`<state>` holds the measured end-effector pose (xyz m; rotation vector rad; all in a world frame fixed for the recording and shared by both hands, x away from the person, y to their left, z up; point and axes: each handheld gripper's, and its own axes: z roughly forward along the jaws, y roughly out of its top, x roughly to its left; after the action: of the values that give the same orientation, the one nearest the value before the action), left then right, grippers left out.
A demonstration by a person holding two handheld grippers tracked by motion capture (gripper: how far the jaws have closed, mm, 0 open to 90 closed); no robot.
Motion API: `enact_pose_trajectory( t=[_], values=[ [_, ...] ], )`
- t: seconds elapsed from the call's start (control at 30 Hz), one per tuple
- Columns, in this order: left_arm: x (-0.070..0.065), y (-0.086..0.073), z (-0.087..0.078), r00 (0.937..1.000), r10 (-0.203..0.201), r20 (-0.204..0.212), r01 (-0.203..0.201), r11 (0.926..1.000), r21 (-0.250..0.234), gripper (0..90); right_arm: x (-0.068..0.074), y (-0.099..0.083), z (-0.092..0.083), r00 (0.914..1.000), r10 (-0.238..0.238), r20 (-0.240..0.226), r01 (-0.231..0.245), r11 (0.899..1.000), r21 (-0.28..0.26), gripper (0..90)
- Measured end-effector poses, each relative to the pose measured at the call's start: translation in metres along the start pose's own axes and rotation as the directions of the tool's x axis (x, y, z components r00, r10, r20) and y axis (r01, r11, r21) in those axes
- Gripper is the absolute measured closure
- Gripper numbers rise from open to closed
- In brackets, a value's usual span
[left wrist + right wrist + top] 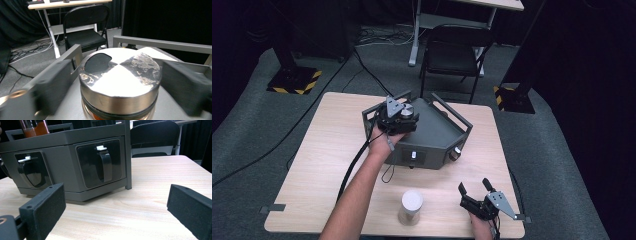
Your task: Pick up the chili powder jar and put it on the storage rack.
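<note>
The metal-lidded jar (119, 85) stands upright on the top of the grey machine (432, 137), near its back left corner, with its long axis vertical and its round shiny lid facing up. Orange contents are visible in its glass body in the right gripper view (35, 127). The left tongs (398, 119) reach from the near side, and the jar stands between the two jaws; in the left gripper view a narrow gap stays on each side of the lid, so the jaws are apart and do not press it. The right tongs (476, 191) rest low over the tabletop (312, 150) at its near right part, jaws wide apart with nothing between, pointing to the front of the machine. A white cup (411, 206) stands on the near edge.
</note>
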<state>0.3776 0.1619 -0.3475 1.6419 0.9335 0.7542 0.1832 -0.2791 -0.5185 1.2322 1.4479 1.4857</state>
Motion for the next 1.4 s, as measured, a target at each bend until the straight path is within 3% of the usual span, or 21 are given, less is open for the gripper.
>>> enact_pose_trajectory(
  t=[0.1, 0.6, 0.87, 1.03, 1.23, 1.4],
  values=[
    [-0.003, -0.001, -0.002, 0.9999, 0.000, -0.015, 0.000, 1.0000, -0.008, 0.6, 0.000, 0.000, 0.000, 1.0000, -0.001, 0.000, 0.001, 1.000, 0.001, 0.9],
    [0.001, -0.015, -0.027, 1.0000, -0.006, -0.001, 0.006, 0.9968, -0.080, 0.4, 0.000, 0.000, 0.000, 1.0000, -0.003, -0.005, 0.003, 1.000, -0.001, 0.5],
    [0.001, -0.032, -0.047, 0.9995, 0.023, 0.021, -0.020, 0.9908, -0.134, 0.7, -0.001, 0.000, 0.000, 1.0000, 0.001, -0.007, -0.001, 1.000, 0.002, 0.1],
    [0.002, -0.045, -0.058, 0.9989, 0.010, 0.046, -0.003, 0.9887, -0.150, 0.8, -0.003, 0.000, 0.000, 0.9998, 0.016, -0.012, -0.016, 1.000, 0.001, 0.0],
    [-0.002, -0.063, -0.068, 0.9981, 0.036, 0.050, -0.027, 0.9850, -0.170, 1.0, -0.003, 0.000, 0.000, 0.9998, 0.018, -0.010, -0.018, 1.000, 0.001, 0.0],
    [0.000, -0.078, -0.081, 0.9980, 0.018, 0.060, -0.006, 0.9812, -0.193, 1.4, -0.003, 0.000, 0.000, 0.9998, 0.020, -0.010, -0.020, 1.000, 0.000, 0.0]
  ],
)
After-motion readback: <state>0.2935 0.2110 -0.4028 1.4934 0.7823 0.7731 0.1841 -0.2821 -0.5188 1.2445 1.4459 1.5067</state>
